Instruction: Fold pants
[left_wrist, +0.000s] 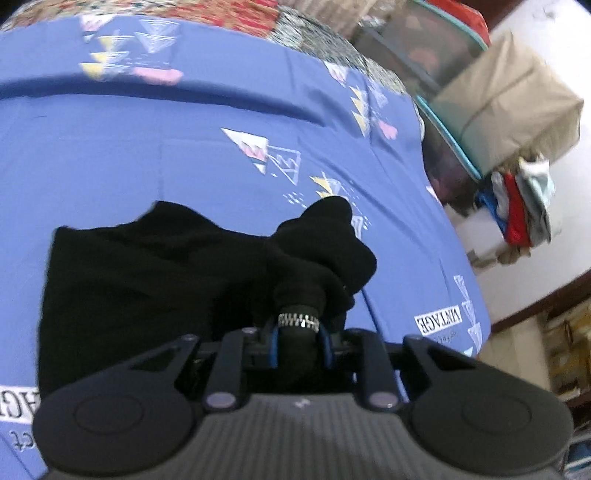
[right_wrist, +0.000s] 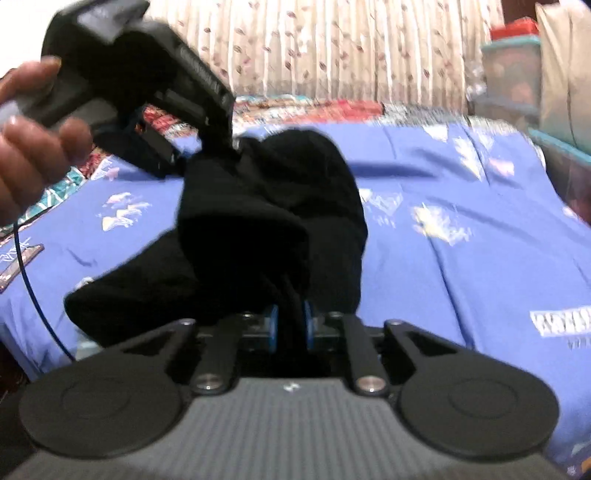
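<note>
Pants: your black pants are soft, matte cloth, bunched into rounded lumps, with a short silver zipper showing at the pinch.
Where they are: part lies on the bed, part is lifted between your two grippers.
Left gripper: your blue-padded fingers are clamped on the pants at the zipper.
Right gripper: your blue pads are pressed together on a thick fold of the pants.
Other view: from the right wrist you see your left hand holding the left gripper above the bed, cloth hanging from it.
Surface: a blue bedsheet, smooth with shallow creases, printed with pale triangles and a "VINTAGE" label.
Room: a pleated cream curtain behind the bed; clear storage bins with teal rims and a tan cardboard box at the side.
Long axis: you cannot tell it; the cloth is too crumpled.
</note>
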